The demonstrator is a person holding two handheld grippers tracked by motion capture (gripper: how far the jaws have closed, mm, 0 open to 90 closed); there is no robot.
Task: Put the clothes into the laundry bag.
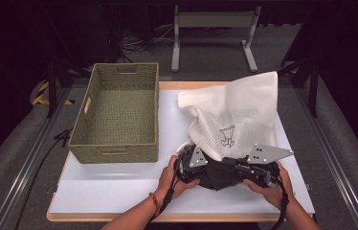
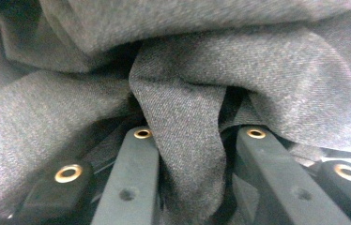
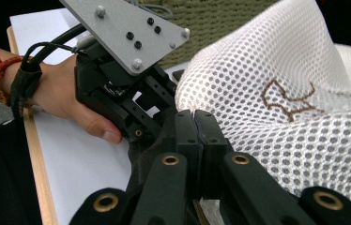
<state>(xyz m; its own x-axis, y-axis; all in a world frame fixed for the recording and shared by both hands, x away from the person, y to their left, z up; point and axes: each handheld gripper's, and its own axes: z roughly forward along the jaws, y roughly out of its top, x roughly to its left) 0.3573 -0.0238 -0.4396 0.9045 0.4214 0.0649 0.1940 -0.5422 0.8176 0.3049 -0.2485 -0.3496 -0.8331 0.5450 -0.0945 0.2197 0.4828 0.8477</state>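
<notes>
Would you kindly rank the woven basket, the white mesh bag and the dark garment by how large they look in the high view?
1. Woven basket and white mesh bag: alike in size, not ranked.
2. Dark garment: smallest, partly hidden.

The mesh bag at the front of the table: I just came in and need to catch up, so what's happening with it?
A person holds a gripper in each hand at the open mouth of the white mesh bag, where a dark grey garment sits. The left gripper is closed on a fold of that garment. The right gripper is shut on the bag's edge. The woven basket stands beside the bag, with nothing in it.
</notes>
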